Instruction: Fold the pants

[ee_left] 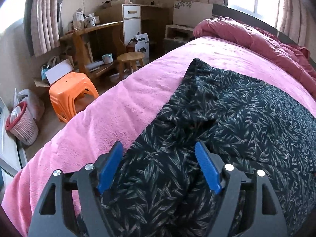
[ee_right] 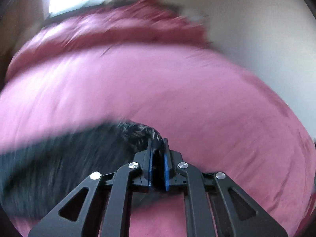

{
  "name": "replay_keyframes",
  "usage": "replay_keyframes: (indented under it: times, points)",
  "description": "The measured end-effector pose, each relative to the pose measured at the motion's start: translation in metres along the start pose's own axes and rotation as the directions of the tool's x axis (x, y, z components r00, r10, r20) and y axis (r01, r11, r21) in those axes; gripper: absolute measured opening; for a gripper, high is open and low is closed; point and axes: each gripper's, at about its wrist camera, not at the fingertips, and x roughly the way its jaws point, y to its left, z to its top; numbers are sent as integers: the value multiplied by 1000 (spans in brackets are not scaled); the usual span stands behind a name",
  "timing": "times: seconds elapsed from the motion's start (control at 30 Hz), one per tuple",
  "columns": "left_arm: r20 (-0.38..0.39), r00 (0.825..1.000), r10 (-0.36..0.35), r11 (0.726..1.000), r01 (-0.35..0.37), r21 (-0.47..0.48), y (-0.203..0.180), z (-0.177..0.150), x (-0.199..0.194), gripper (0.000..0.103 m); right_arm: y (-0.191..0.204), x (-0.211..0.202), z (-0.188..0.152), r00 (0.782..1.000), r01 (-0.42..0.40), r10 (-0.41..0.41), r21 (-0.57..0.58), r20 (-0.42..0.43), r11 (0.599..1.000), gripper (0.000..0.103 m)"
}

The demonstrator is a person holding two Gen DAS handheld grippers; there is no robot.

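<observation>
Dark pants (ee_left: 227,114) with a pale leaf print lie on the pink blanket (ee_left: 110,110) of a bed. My left gripper (ee_left: 158,150) is open, its blue pads (ee_left: 110,164) spread just above the pants near their left edge, holding nothing. In the right wrist view, which is blurred by motion, my right gripper (ee_right: 158,144) is shut on a bunched edge of the pants (ee_right: 136,132), and the cloth trails away to the left (ee_right: 59,158) over the blanket (ee_right: 158,83).
A rumpled dark pink quilt (ee_left: 256,37) lies at the head of the bed. On the floor to the left stand an orange plastic stool (ee_left: 71,94), a round wooden stool (ee_left: 130,59), a wooden desk (ee_left: 94,37) and a laundry basket (ee_left: 21,126).
</observation>
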Motion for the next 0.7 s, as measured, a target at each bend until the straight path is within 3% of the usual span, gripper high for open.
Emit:
replay_keyframes:
  times: [0.07, 0.13, 0.23, 0.3, 0.37, 0.43, 0.53, 0.7]
  points:
    - [-2, 1000, -2, 1000, 2, -1, 0, 0, 1, 77, -25, 6, 16, 999, 23, -24, 82, 20, 996, 23]
    - [-5, 1000, -6, 1000, 6, -4, 1, 0, 3, 77, -43, 5, 19, 995, 95, -98, 154, 18, 983, 56]
    - [-11, 1000, -10, 1000, 10, -10, 2, 0, 5, 78, -45, -19, -6, 995, 12, -28, 162, 100, 987, 74]
    - [-13, 1000, -10, 1000, 10, -12, 3, 2, 6, 79, -25, -36, -32, 989, 24, -30, 48, 148, 999, 74]
    - [-13, 1000, -15, 1000, 15, -15, 3, 3, 7, 79, -10, -45, -51, 988, -53, 53, 0, 148, 999, 74]
    - [-19, 1000, -21, 1000, 21, -18, 3, 3, 8, 79, 7, -45, -72, 982, -180, 179, 9, 54, 984, 70]
    - [-34, 999, -25, 1000, 25, -11, 3, 8, 8, 82, 33, -44, -100, 969, -242, 243, 39, -35, 970, 69]
    - [-41, 995, -88, 996, 88, -2, 1, 34, -7, 97, 66, -46, -129, 980, -195, 193, -40, -49, 980, 69]
